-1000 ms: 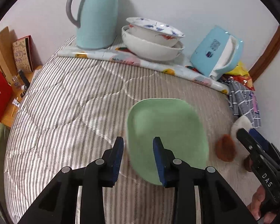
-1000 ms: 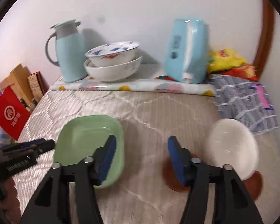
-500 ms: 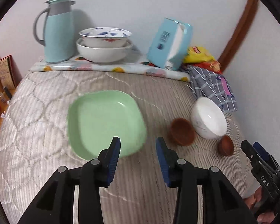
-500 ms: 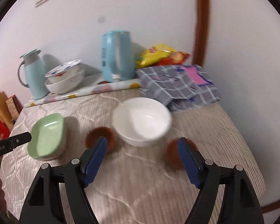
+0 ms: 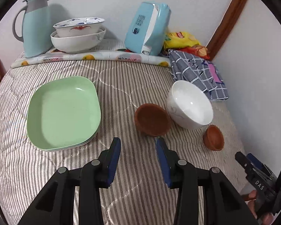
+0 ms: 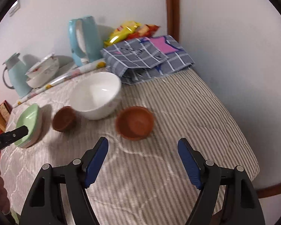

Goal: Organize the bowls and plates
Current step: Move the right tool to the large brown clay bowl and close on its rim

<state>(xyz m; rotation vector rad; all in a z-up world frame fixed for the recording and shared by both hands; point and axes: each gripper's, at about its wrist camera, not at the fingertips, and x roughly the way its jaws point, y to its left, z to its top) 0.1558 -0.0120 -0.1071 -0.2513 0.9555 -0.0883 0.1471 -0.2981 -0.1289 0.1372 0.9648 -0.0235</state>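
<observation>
Right gripper [image 6: 142, 159]: jaws spread wide, empty, above the striped quilt [image 6: 187, 116]. Left gripper [image 5: 137, 156]: jaws apart, empty. Landmark: white bowl [image 6: 95, 95], upright, mouth up. One brown bowl [image 6: 134, 122] sits just right of it, another brown bowl [image 6: 63, 118] just left; green plates [image 6: 28, 121] stacked farther left. Bare quilt runs right of the bowl to the edge.

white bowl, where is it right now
The white bowl sits on the striped quilt, right of the green plate in the left wrist view, between two brown bowls and just in front of the checked cloth.
</observation>
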